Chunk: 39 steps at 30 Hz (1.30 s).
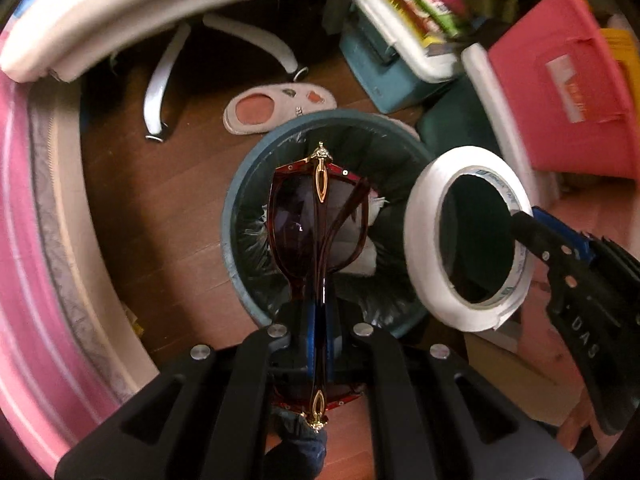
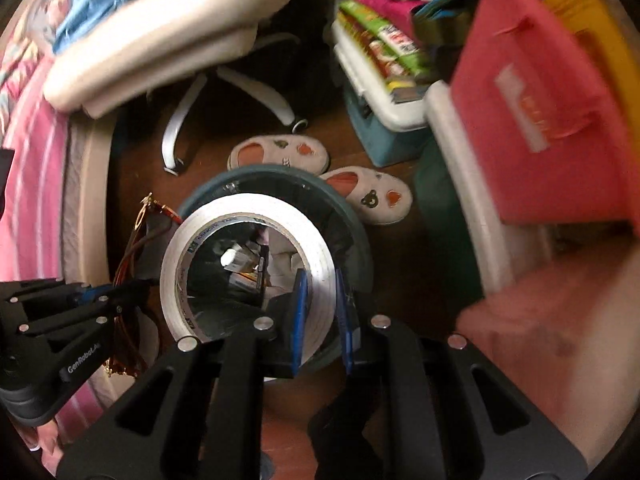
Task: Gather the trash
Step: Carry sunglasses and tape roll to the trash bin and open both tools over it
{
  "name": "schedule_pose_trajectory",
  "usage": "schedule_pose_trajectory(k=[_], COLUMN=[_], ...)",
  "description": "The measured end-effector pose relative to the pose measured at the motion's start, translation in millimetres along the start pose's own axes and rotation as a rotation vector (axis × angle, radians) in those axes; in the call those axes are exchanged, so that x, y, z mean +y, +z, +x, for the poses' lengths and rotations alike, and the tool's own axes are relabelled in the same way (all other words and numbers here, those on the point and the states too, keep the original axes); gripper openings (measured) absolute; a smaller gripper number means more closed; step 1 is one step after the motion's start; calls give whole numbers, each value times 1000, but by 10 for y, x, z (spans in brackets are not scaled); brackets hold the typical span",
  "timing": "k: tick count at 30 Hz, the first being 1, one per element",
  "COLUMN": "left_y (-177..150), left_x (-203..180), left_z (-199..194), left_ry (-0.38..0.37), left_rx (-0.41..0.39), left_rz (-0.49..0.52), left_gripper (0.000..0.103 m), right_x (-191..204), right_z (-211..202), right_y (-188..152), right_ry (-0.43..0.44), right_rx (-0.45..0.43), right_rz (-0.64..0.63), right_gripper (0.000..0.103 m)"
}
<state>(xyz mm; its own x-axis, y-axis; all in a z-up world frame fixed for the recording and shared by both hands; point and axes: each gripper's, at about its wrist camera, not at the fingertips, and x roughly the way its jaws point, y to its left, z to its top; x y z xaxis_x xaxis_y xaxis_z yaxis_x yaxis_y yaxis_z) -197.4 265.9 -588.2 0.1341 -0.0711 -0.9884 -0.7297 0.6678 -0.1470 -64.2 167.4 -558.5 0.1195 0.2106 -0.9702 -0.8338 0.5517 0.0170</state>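
left gripper (image 1: 320, 332) jaws clenched on folded sunglasses (image 1: 316, 220), hung over the bin | right gripper (image 2: 324, 320) jaws grasping white tape roll (image 2: 248, 264) by its wall, above the bin's rim | teal lined bin (image 1: 240, 216) on wooden floor (image 1: 160, 200), slippers (image 2: 368, 196) just behind

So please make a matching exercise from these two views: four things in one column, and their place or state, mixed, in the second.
Things:
1. sunglasses
2. tape roll
3. trash bin
4. slippers

Places or states:
A. on the wooden floor, beyond the bin
B. clamped in the right tool
C. lined with a plastic bag, below both tools
D. folded, clamped in the left tool

Pairs: 1-D, 2-B, 3-C, 4-A
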Motion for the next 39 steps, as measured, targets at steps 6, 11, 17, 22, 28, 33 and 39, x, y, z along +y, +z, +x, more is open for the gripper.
schedule_pose_trajectory(k=[6, 11, 17, 22, 28, 33, 39], left_y=[44, 56, 48, 47, 13, -3, 4], left_x=[26, -9, -50, -66, -41, 1, -18], left_z=[405, 506, 445, 331, 136, -151, -607], left_ry=[-6, -4, -16, 5, 37, 56, 69], left_rx=[12, 9, -12, -34, -44, -52, -65], left_rz=[-8, 3, 0, -9, -20, -38, -47], left_gripper=[4, 5, 32, 53, 72, 83, 86], right_x=[32, 22, -9, -49, -99, -92, -59], right_z=[361, 427, 336, 220, 12, -266, -693], right_y=[-45, -93, -124, -153, -188, -154, -62], right_ry=[11, 22, 19, -2, -10, -19, -18], right_rx=[12, 0, -20, -33, -37, -45, -54], right_rz=[-17, -19, 1, 21, 47, 50, 71], right_gripper=[16, 41, 69, 76, 85, 91, 92])
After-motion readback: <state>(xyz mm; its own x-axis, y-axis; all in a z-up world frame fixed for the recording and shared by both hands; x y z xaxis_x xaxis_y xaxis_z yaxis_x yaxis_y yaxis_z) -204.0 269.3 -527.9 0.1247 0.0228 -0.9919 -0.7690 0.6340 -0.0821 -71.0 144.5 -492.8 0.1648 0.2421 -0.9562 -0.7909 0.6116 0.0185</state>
